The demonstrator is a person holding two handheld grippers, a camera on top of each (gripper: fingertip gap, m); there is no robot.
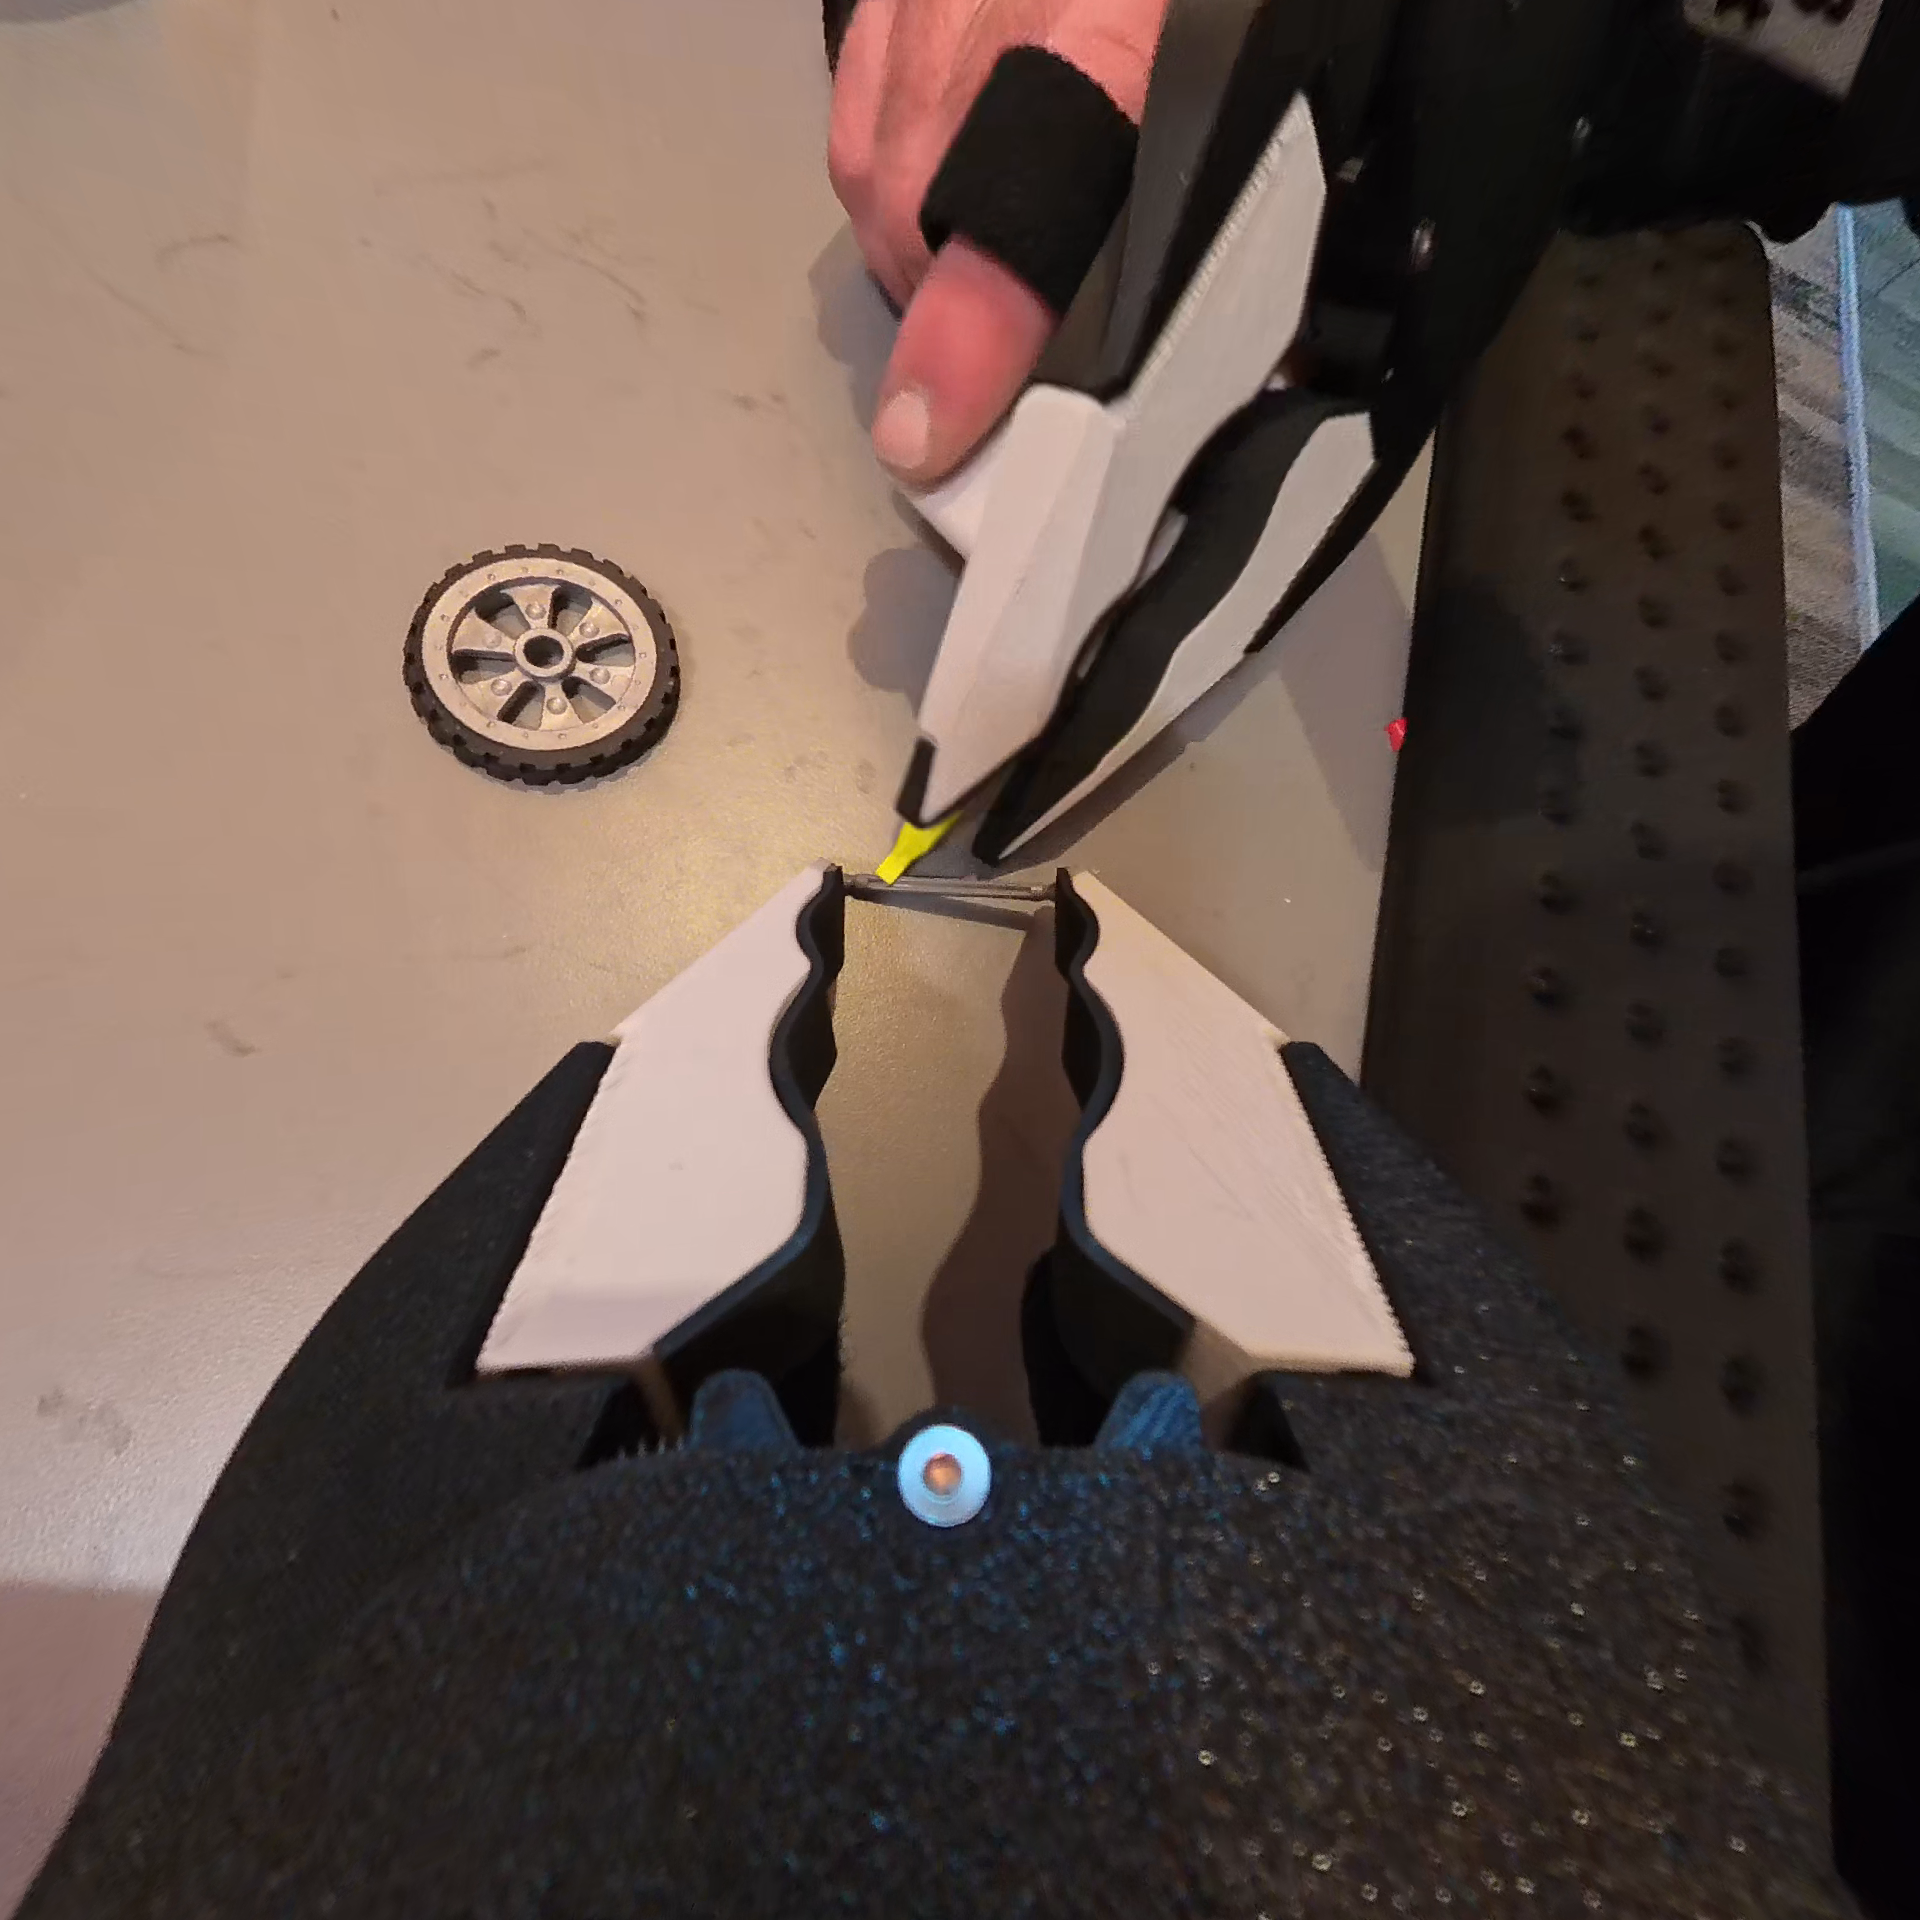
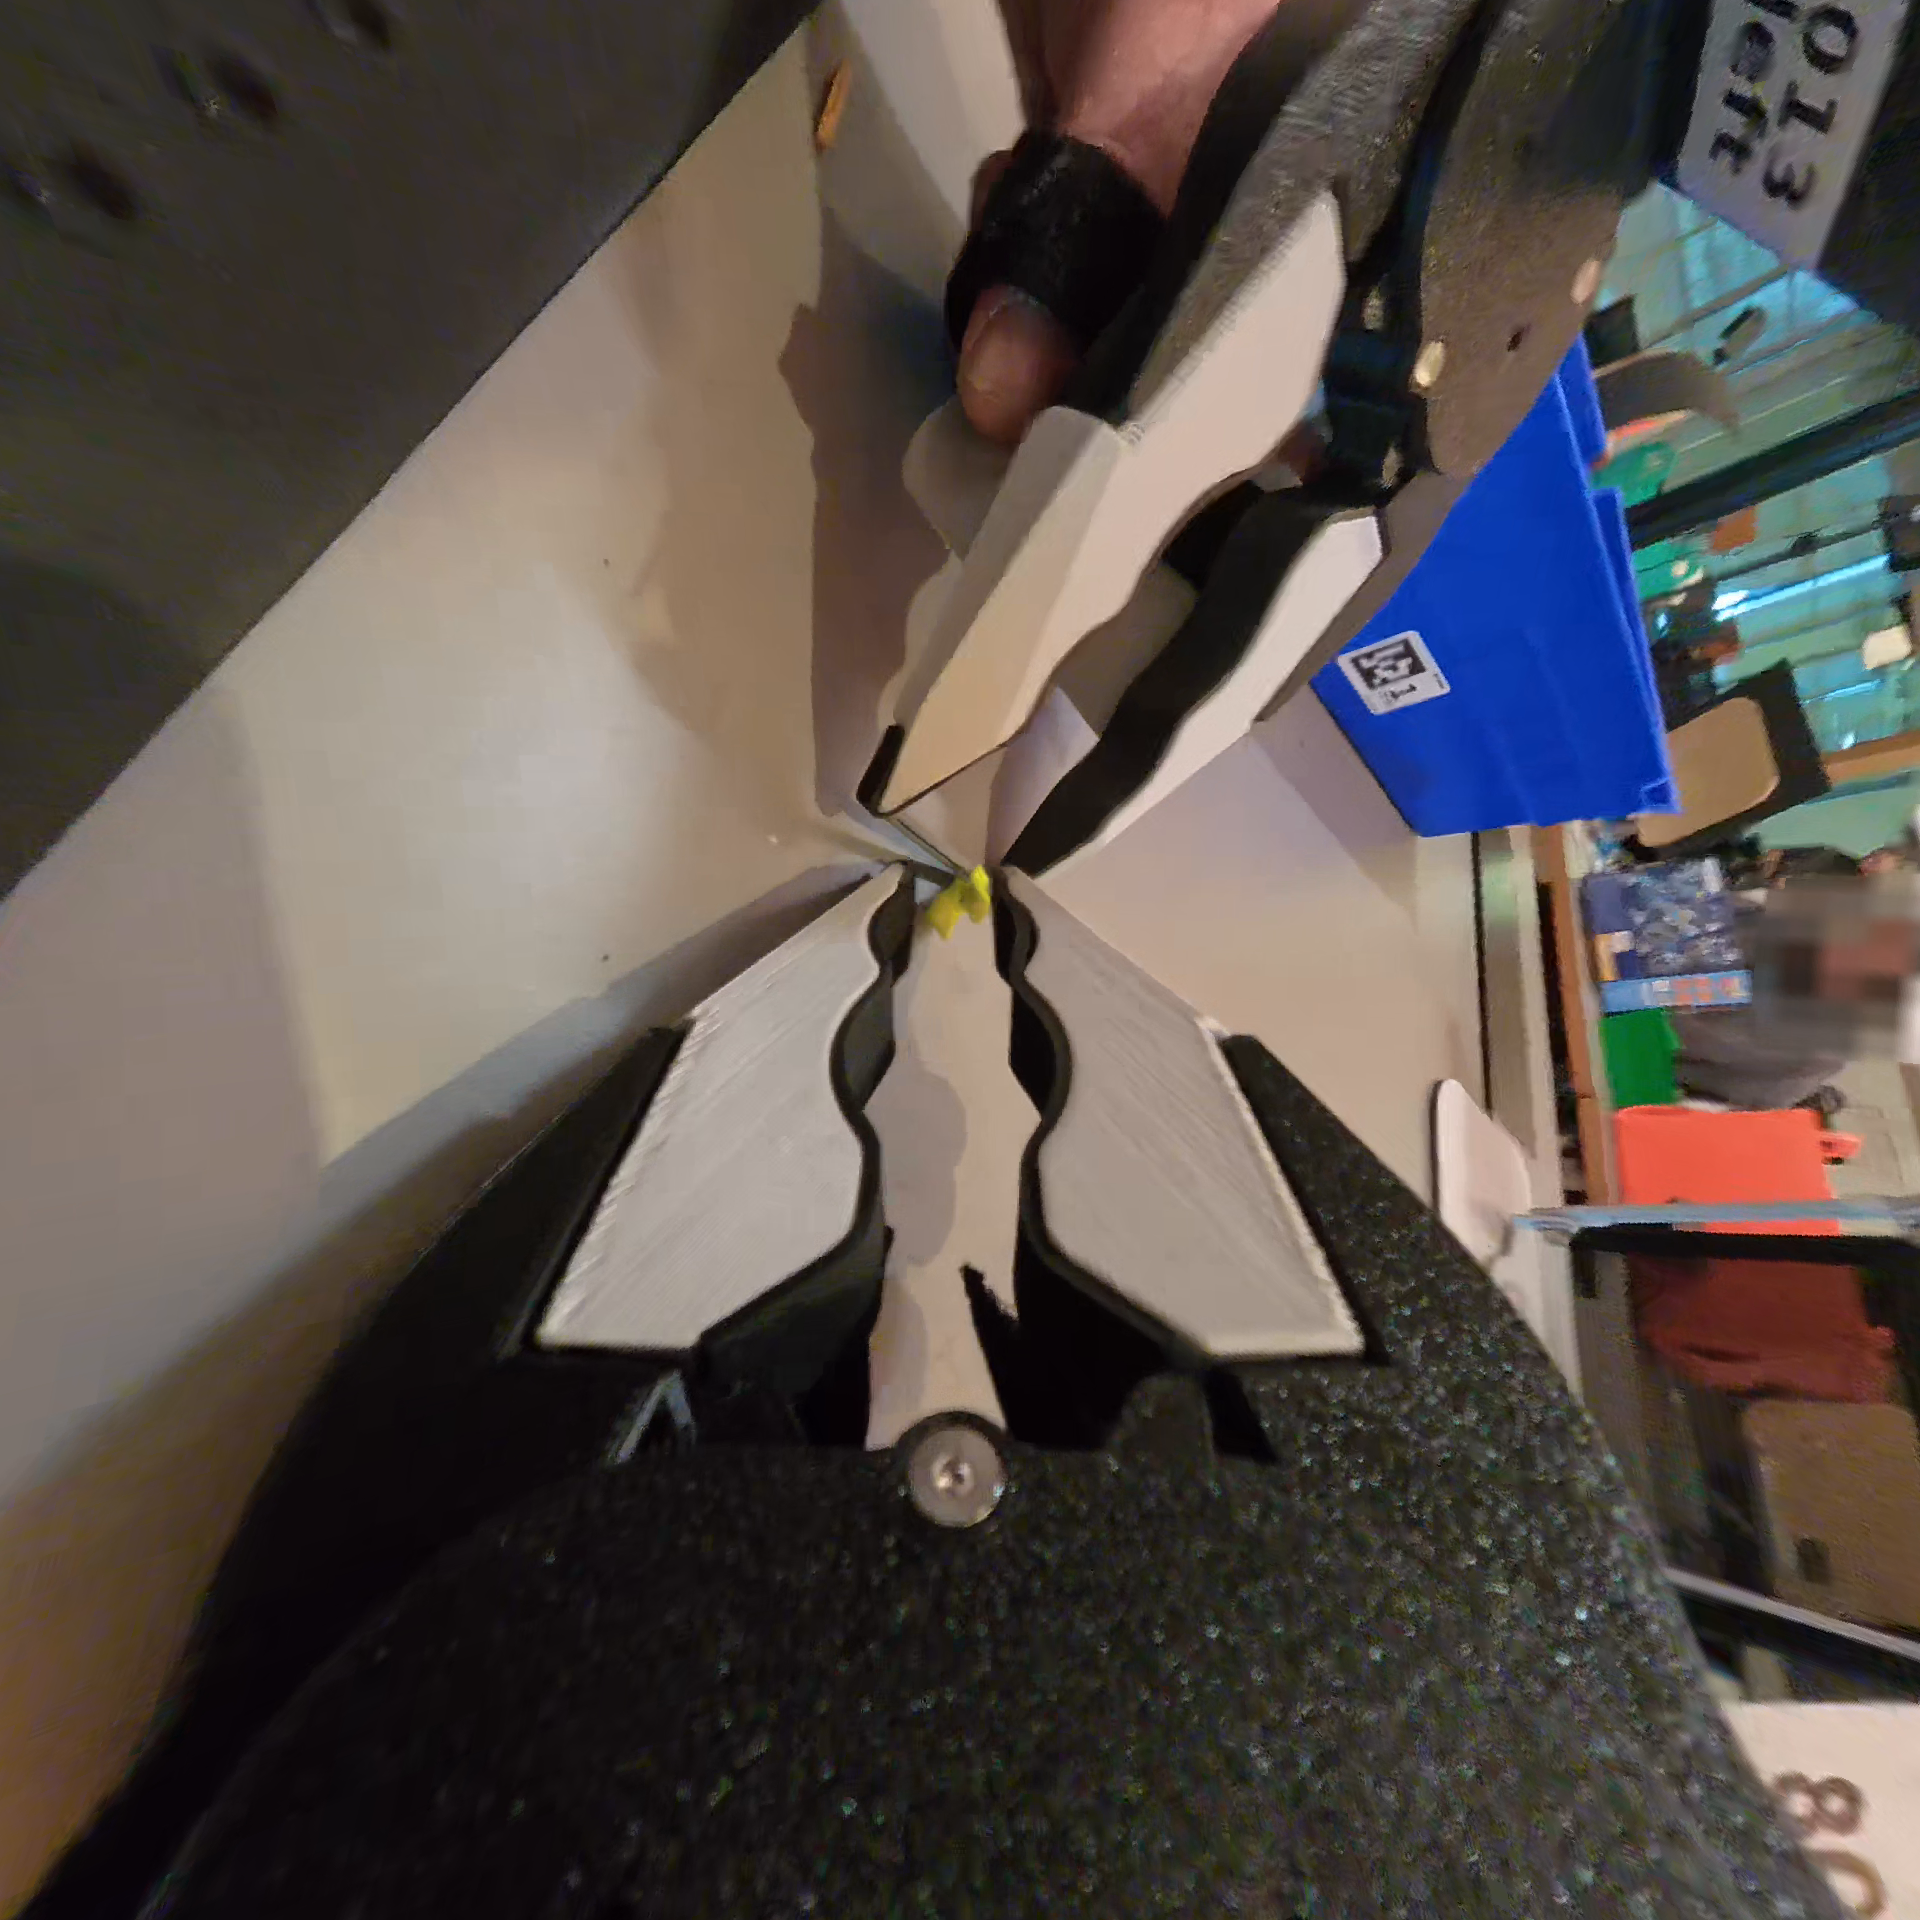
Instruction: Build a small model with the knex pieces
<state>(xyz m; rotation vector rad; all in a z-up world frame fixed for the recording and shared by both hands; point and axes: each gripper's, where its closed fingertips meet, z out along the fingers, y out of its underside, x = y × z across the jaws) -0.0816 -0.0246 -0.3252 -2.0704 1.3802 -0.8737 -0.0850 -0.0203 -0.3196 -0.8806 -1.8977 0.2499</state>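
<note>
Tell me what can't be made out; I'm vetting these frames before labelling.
Yellow piece: left wrist view, mostly hidden inside the right gripper; shape unclear.
Thin metal rod: right wrist view, blurred and tiny between the left gripper tips.
Black perforated surface: left wrist view, cut off by the frame edge.

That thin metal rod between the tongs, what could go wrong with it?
The thin metal rod is pinched only end to end at the left tongs' very tips, so it might spring out. The right tongs grip just a sliver of the small yellow piece, which may slip. A freed rod could roll away across the table.
</note>
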